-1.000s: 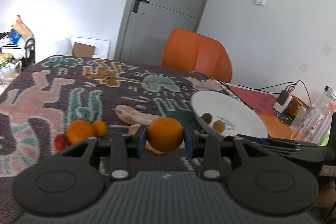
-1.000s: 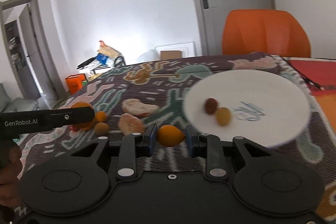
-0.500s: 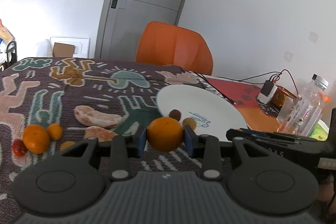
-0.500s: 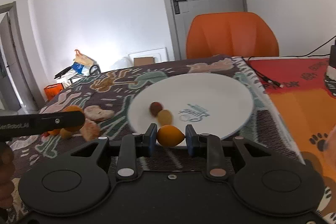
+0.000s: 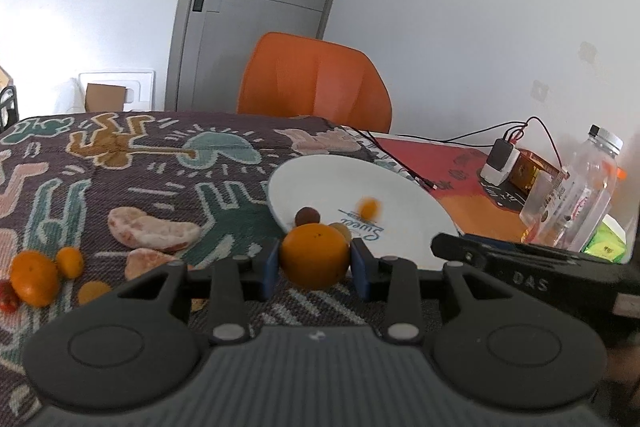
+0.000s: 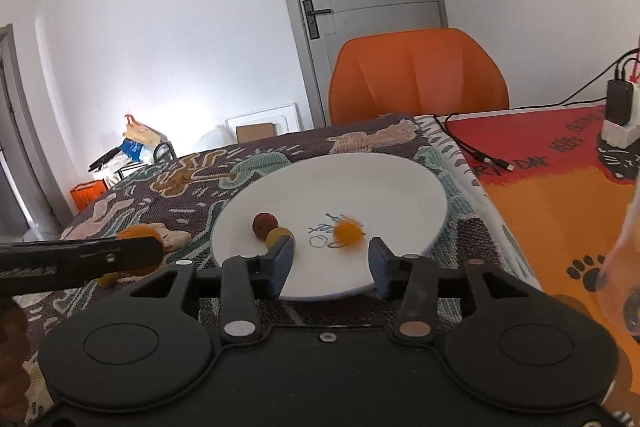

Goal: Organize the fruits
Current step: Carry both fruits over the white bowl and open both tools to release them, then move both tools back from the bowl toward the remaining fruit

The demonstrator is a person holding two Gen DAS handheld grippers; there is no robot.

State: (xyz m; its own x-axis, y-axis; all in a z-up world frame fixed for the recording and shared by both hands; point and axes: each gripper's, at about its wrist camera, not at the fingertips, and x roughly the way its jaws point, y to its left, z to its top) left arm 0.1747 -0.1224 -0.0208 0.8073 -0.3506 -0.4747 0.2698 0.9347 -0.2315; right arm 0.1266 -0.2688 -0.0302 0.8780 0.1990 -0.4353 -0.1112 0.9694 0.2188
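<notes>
My left gripper (image 5: 314,265) is shut on an orange (image 5: 314,255), held just short of the near rim of the white plate (image 5: 400,195). My right gripper (image 6: 331,263) is open and empty over the plate's (image 6: 392,187) near edge. A small orange kumquat (image 6: 347,231) lies blurred on the plate just beyond its fingers; it also shows in the left wrist view (image 5: 368,207). A brown round fruit (image 6: 264,224) and a yellowish one (image 6: 276,235) sit on the plate's left part.
On the patterned cloth (image 5: 120,155) to the left lie two peeled citrus pieces (image 5: 152,233), an orange (image 5: 34,279), small kumquats (image 5: 70,261) and a red fruit (image 5: 6,293). A plastic bottle (image 5: 576,195), charger and cables (image 5: 500,159) stand right. An orange chair (image 5: 316,83) is behind.
My right gripper opened and let the kumquat go onto the plate. Both grippers moved right, closer to the plate; the left still holds the orange.
</notes>
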